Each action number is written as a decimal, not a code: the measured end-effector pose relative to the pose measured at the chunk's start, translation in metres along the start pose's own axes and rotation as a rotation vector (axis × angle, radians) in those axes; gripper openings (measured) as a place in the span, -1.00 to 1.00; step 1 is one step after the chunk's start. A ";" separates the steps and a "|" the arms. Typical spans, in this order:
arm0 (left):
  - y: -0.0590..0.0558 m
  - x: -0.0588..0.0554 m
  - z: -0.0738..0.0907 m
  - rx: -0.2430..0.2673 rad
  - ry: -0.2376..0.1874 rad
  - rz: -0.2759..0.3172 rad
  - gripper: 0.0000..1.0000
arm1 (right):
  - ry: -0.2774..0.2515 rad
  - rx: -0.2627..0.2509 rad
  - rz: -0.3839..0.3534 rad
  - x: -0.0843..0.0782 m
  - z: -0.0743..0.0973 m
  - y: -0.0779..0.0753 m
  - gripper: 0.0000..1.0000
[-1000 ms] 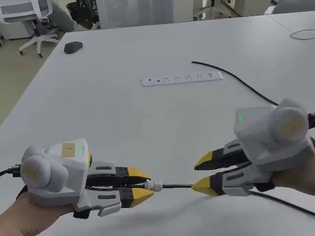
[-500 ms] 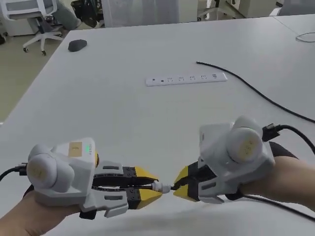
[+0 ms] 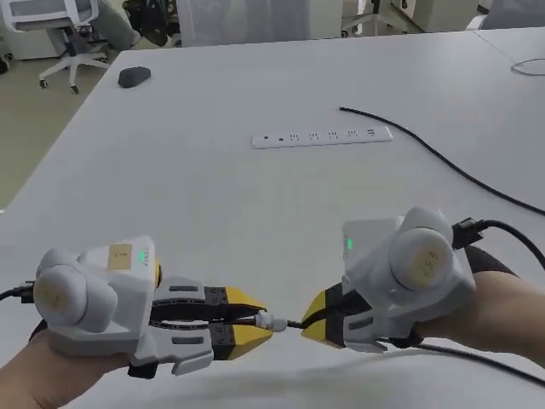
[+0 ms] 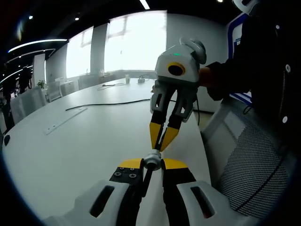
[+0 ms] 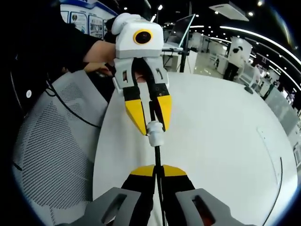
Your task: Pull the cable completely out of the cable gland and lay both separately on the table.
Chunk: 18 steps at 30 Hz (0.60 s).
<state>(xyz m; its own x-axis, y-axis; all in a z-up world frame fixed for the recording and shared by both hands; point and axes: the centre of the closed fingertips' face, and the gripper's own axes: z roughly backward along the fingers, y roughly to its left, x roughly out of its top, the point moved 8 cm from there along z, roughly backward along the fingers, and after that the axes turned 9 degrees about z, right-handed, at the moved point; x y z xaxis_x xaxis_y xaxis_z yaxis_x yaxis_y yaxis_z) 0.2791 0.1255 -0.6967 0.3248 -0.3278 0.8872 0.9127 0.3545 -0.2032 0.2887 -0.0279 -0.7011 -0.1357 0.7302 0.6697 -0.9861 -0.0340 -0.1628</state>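
My left gripper (image 3: 254, 322) sits at the lower left, shut on a small white cable gland (image 3: 268, 321) that pokes out past its yellow tips. A thin black cable (image 3: 292, 325) leaves the gland and runs straight into my right gripper (image 3: 312, 321), which is shut on it a short way from the gland. The cable's tail trails off to the lower right behind that gripper. In the left gripper view the gland (image 4: 152, 160) sits between my own jaws, with the right gripper (image 4: 162, 137) facing it. In the right gripper view the cable (image 5: 157, 157) rises from my jaws to the gland (image 5: 155, 128).
A white power strip (image 3: 322, 136) lies mid-table with another black cable (image 3: 443, 160) curving off to the right behind it. A dark mouse (image 3: 134, 77) rests at the far left corner. Office chairs (image 3: 72, 25) stand beyond the table's left edge.
The right gripper moved left from an open stance and shut on the cable right at the gland. Since then a short stretch of bare cable has appeared between gland and right tips.
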 end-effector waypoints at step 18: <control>0.000 -0.022 0.057 0.132 -0.021 0.038 -0.70 | 0.066 0.020 0.067 0.002 0.000 0.002 -1.00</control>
<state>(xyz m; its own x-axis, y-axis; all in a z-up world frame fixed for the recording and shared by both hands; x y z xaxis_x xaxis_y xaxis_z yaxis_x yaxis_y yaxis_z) 0.2583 0.1825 -0.6925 0.3517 -0.2943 0.8887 0.8588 0.4791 -0.1812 0.2859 -0.0265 -0.7000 -0.1952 0.7690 0.6087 -0.9769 -0.0973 -0.1905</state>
